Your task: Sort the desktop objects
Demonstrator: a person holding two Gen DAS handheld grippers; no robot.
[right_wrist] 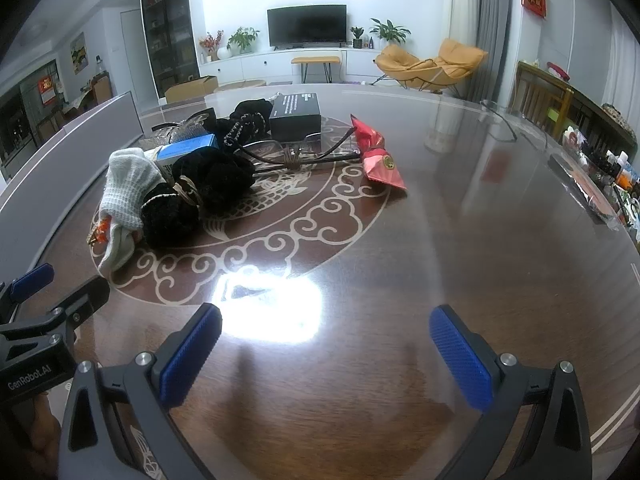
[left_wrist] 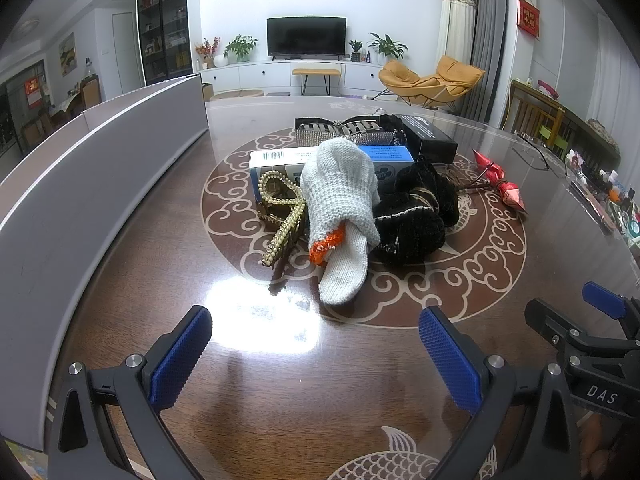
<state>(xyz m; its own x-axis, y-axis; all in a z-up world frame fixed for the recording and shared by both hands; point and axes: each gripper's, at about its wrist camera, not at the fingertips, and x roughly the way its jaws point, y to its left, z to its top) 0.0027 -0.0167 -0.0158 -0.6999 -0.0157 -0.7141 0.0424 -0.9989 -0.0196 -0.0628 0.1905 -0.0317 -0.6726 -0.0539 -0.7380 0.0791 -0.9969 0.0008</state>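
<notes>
**Both tongs spread wide over the tabletop, short of the heap of objects**

The left tongs (left_wrist: 315, 360) hover above the dark wooden tabletop (left_wrist: 168, 264) with their blue pads far apart and nothing between them. The right tongs (right_wrist: 325, 356) stand likewise, wide and empty, over a bright glare patch on the glass surface. Each pair appears at the edge of the other's view, so the two are side by side.

The objects lie heaped on the round cloud ornament ahead of both tongs. A white knit glove (left_wrist: 340, 208) with an orange cuff edge is draped over a blue-and-white box (left_wrist: 280, 164). Left of the glove lies a gold beaded hair clip (left_wrist: 280, 216), touching it; right of the glove sits a black plush scrunchie (left_wrist: 412, 224). Behind these are a rhinestone-studded clip (left_wrist: 340, 130) and a black box (left_wrist: 428, 132). In the right wrist view, a pair of glasses (right_wrist: 296, 156) lies between the scrunchie and a red foil wrapper (right_wrist: 378, 156), which sits at the right end of the heap.

A grey panel (left_wrist: 80, 184) stands along the tabletop's left side.
</notes>
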